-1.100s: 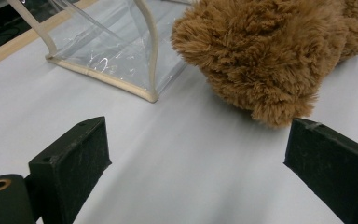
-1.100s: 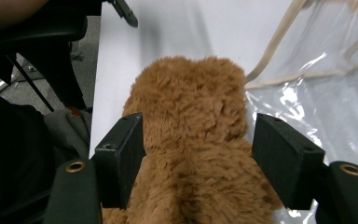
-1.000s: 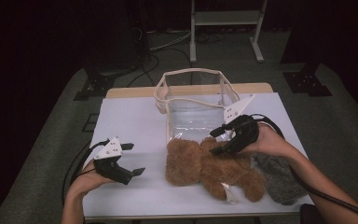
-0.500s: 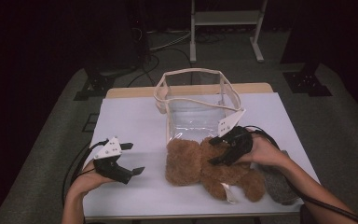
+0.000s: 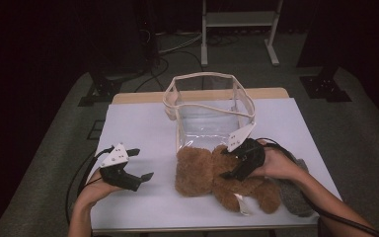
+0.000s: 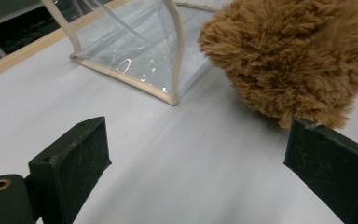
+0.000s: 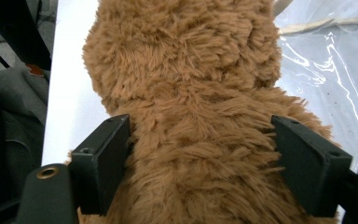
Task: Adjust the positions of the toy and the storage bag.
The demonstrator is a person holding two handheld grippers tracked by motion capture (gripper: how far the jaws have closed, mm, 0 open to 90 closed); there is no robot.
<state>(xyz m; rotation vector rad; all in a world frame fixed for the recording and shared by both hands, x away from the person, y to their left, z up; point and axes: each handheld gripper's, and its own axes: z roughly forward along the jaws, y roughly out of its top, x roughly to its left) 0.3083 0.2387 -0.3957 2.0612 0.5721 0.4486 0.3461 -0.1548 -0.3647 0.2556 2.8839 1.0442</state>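
Observation:
A brown plush teddy bear (image 5: 202, 177) lies on the white table (image 5: 138, 123), just in front of a clear plastic bag with a cream rim (image 5: 209, 113). My right gripper (image 5: 232, 165) is down on the bear, its jaws straddling the bear's body (image 7: 191, 93). The jaws have just been opening and stand wide, with fur brushing the pads but not squeezed. My left gripper (image 5: 143, 164) rests at the table's left, open with nothing between its jaws (image 6: 196, 158). In the left gripper view the bear's head (image 6: 289, 60) and the bag (image 6: 135, 51) lie beyond the jaws.
A grey fuzzy item (image 5: 293, 197) lies under the right forearm at the table's front right. The bag's clear wall (image 7: 326, 60) is close beside the bear. Bare table spreads between my left gripper and the bear. Dark stands and cables sit on the floor behind.
My right gripper has sunk from above the bag's front edge onto the bear, and its jaws have spread wider. The left gripper has stayed put.

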